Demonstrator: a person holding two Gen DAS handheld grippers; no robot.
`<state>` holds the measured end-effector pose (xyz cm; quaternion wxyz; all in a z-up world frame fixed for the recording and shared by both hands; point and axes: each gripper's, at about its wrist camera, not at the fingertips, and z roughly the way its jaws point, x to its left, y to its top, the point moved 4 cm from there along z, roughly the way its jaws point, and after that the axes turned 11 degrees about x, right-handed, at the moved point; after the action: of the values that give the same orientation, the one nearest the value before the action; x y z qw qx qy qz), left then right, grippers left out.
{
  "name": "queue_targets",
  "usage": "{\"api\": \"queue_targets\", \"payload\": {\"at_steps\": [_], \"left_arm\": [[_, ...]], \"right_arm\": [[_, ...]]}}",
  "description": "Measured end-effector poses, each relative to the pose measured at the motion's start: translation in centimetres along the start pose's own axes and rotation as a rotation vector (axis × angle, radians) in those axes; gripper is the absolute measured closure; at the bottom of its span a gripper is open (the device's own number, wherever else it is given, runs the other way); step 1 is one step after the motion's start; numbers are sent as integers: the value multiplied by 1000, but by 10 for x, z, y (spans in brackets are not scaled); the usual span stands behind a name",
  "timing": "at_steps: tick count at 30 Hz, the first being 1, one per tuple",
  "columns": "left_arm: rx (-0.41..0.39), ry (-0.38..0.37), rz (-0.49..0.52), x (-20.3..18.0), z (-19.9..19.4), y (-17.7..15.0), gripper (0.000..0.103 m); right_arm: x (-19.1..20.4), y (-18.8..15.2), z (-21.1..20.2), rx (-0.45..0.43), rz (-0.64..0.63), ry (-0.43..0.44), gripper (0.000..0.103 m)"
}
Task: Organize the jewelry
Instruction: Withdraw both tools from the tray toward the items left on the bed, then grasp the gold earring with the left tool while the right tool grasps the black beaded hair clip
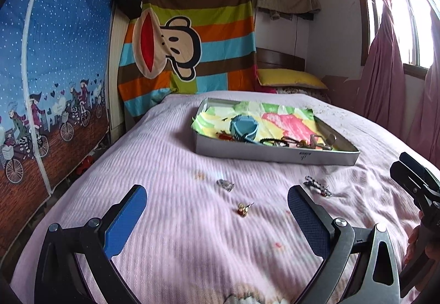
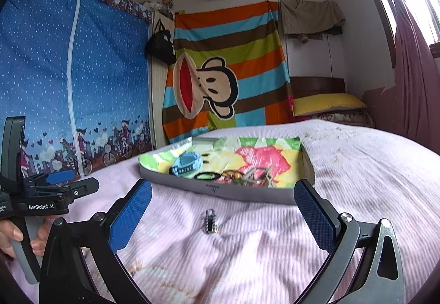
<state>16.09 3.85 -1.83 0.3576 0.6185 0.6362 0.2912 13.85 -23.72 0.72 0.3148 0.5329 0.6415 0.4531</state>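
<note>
A grey tray [image 1: 275, 156] lined with a bright cloth lies on the pink bedspread and holds a small blue basket [image 1: 243, 126] and several jewelry pieces [image 1: 297, 141]. Three loose pieces lie before it: a clear one [image 1: 225, 184], a gold earring [image 1: 244, 208] and a dark beaded piece [image 1: 316, 184]. My left gripper [image 1: 217, 207] is open and empty just above the gold earring. My right gripper [image 2: 222, 210] is open and empty, with the beaded piece [image 2: 210, 221] between its fingers. The tray [image 2: 220, 190] and basket [image 2: 187, 162] also show in the right wrist view.
The bed [image 1: 165, 155] runs back to a yellow pillow [image 1: 291, 78]. A blue fabric wardrobe [image 1: 49, 56] stands at the left, a striped cartoon cloth [image 1: 192, 37] hangs behind, pink curtains [image 1: 385, 70] at the right. The right gripper's body [image 1: 418, 188] shows at the left view's edge.
</note>
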Motion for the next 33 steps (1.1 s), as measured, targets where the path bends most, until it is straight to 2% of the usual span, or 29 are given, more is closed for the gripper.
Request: {"api": "queue_targets", "payload": {"at_steps": [12,21,29,33], "left_arm": [[58,-7,4,2,13,-7,0],[75,-45,39,-1,17,-7,2],[114,-79,98,-13,24,-13,26],[127,-97,115,-18,26,-14,38]], "right_arm": [[-2,-13,20,92,-2,9,1],[-5,-21,36,167,20,24,1],[-2,-29,52,241,12,53,3],[4,-31,61,278,-13,69,16]]}}
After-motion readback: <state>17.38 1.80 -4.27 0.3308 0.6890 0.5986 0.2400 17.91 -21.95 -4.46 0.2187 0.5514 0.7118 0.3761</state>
